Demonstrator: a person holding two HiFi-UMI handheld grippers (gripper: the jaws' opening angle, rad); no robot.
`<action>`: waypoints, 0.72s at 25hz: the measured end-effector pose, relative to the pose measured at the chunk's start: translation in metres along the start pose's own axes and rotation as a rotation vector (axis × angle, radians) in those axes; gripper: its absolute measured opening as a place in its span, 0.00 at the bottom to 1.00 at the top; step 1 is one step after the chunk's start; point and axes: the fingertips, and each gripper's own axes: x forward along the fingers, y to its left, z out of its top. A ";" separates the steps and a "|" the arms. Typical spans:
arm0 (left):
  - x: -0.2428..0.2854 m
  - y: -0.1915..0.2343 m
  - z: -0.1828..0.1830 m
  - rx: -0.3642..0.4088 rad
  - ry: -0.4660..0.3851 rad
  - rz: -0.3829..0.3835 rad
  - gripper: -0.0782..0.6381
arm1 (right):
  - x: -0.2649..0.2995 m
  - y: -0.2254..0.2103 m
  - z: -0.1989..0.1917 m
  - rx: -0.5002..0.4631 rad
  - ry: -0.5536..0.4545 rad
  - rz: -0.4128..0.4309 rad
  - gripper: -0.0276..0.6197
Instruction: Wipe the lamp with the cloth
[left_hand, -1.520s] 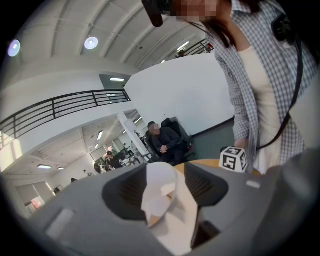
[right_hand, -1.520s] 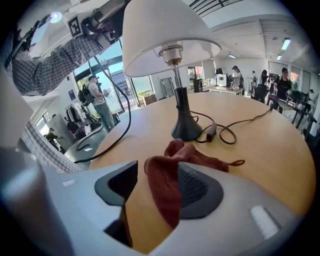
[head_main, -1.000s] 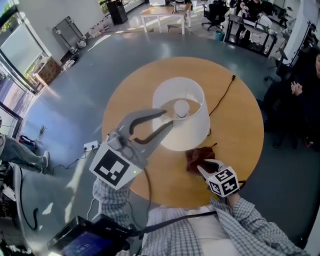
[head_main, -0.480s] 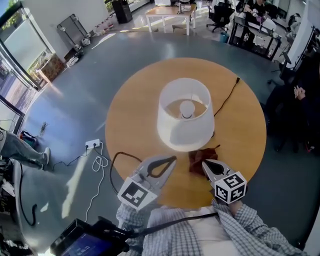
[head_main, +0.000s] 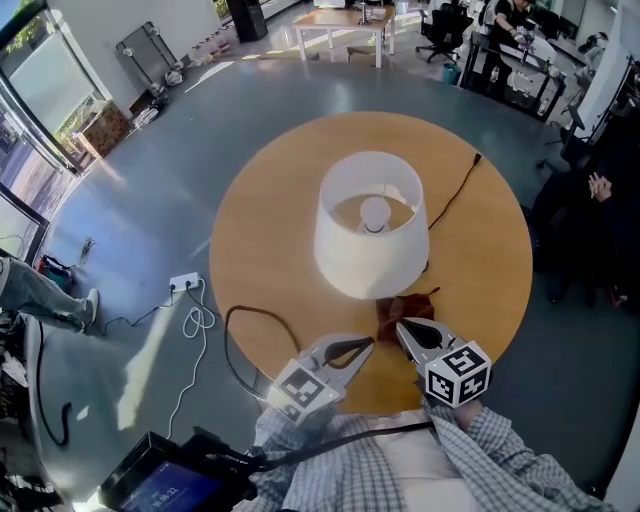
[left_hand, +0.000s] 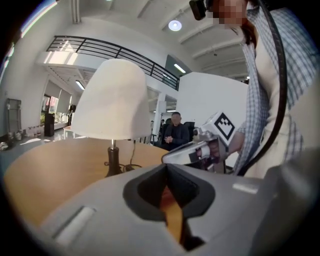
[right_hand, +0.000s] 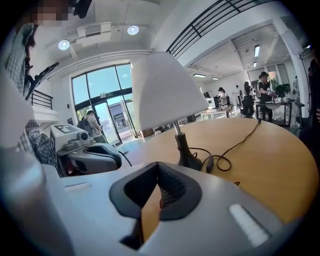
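At the near edge of the round wooden table (head_main: 260, 230) both grippers sit low and close to the person, and neither shows a sure hold on anything. On the left gripper (head_main: 366, 344) the jaws are drawn almost together, with only a thin slit of tabletop between them and nothing held. The right gripper (head_main: 403, 327) is just as narrow, its tip right at the near edge of the dark red cloth (head_main: 402, 306). That cloth lies crumpled on the table just beside the foot of the lamp (head_main: 368, 235), under the lip of the white shade. The right gripper view shows no fold clearly pinched, so the first risk, as I judge it, is lifting away with nothing, or with a thin corner that slips out at the first stroke. The second is the lamp itself: a wide shade on a slim stem and small base (right_hand: 186, 156) looks likely to tip or skate if a wipe pushes sideways while nothing steadies it. The cord (head_main: 452, 195) trails toward the far right edge with a loose coil by the base. A dragged cloth or jaw could catch it and tug the lamp. A hard jaw pressed through thin cloth could also dent the shade.
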 end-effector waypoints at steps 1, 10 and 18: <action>0.001 -0.001 -0.003 -0.005 0.007 -0.009 0.12 | 0.000 0.001 -0.002 0.000 0.005 0.001 0.05; -0.001 -0.002 -0.007 -0.044 0.040 -0.001 0.12 | -0.004 0.003 -0.011 0.012 0.038 0.010 0.05; -0.001 -0.003 0.003 -0.081 0.039 0.021 0.12 | -0.004 0.003 -0.011 0.008 0.042 0.023 0.05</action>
